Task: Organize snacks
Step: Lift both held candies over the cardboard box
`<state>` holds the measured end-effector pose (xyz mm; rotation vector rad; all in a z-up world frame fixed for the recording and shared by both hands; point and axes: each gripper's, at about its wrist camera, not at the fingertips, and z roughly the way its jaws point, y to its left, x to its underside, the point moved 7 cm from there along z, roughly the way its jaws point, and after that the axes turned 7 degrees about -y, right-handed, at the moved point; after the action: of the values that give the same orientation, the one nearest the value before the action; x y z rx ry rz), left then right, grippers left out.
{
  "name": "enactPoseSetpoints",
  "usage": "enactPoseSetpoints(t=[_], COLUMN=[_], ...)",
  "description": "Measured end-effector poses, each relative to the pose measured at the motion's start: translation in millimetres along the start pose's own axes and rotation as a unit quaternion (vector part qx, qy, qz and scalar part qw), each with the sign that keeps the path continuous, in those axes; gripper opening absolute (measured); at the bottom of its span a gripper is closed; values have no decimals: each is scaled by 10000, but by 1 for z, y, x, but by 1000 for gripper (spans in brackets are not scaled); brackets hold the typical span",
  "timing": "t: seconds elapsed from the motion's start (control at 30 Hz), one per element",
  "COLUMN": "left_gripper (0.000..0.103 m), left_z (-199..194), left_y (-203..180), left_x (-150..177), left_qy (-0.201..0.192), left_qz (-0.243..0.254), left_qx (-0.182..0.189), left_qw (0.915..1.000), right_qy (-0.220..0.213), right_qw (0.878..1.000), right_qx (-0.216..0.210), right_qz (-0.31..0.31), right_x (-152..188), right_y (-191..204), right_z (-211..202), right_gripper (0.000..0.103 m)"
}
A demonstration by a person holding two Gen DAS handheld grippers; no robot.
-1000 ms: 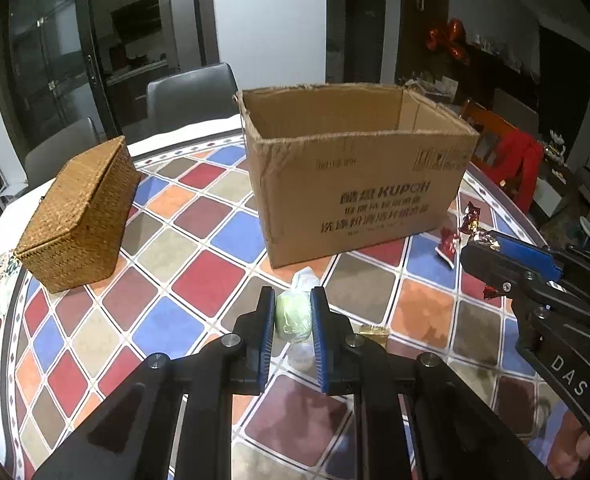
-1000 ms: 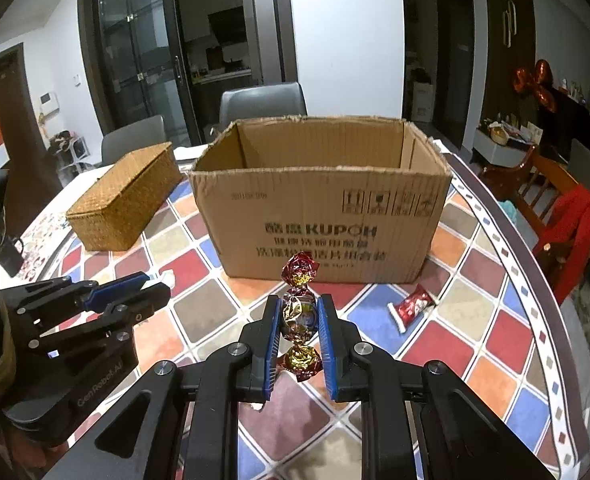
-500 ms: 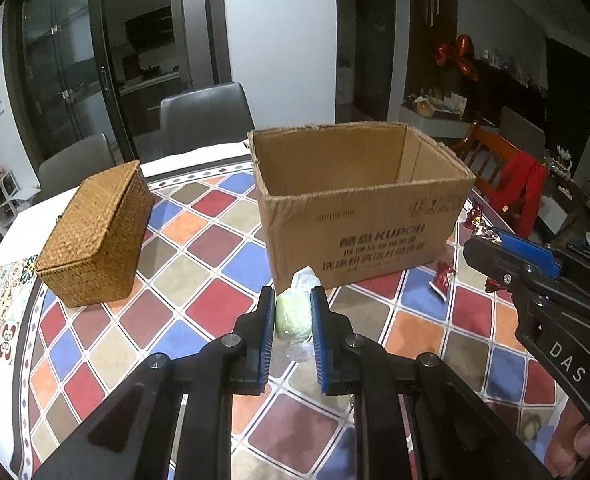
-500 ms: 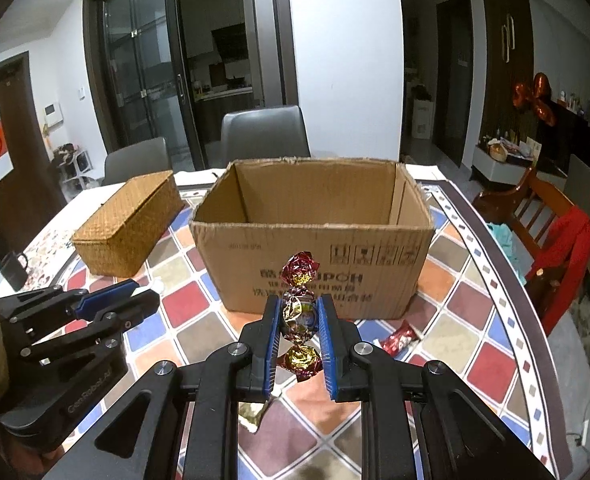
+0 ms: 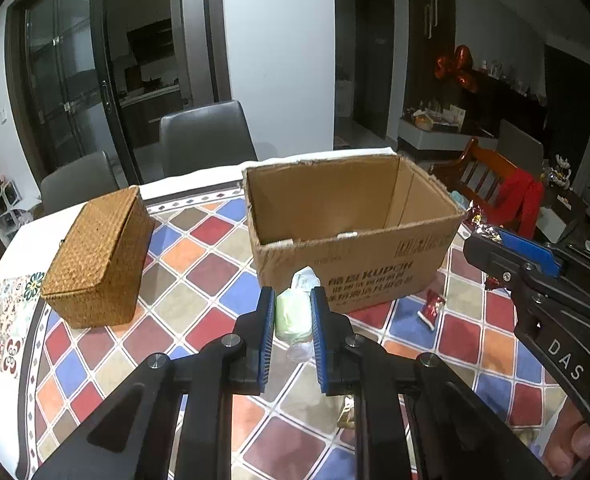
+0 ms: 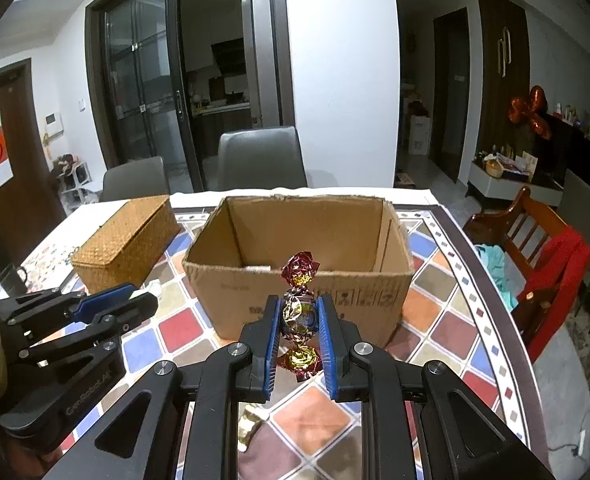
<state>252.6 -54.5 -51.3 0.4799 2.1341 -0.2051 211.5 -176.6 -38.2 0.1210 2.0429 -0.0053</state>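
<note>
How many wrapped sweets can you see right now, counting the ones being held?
4. A green sweet in the left gripper, a foil sweet in the right gripper, a red sweet beside the cardboard box, a gold sweet under the jaws. Others may be hidden.

Both held sweets have been raised since the earlier pictures. The pale green sweet (image 5: 293, 316) in the left gripper (image 5: 293, 334) and the foil-wrapped sweet (image 6: 300, 316) in the right gripper (image 6: 300, 338) are now seen from higher up. The inside of the cardboard box (image 5: 351, 236) has been brought into view.
</note>
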Motion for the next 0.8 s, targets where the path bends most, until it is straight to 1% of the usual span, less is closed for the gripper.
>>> enactPoseSetpoints(t=[0.37,0.8], left_gripper=[19,19], left_z=[-2,6], left_y=[-2,-4], left_x=[-27,-46], left_qy=[-218,-348], left_qz=[26,38], left_qx=[4,27], left_qw=[9998,9994], right_qy=[-220,-370], right_qw=[9997,9993], right_qx=[17,5], right_qz=[-36,-105], right_x=[-22,-40], right_y=[-5,-9], right_z=[-3,2], right_gripper=[20,20])
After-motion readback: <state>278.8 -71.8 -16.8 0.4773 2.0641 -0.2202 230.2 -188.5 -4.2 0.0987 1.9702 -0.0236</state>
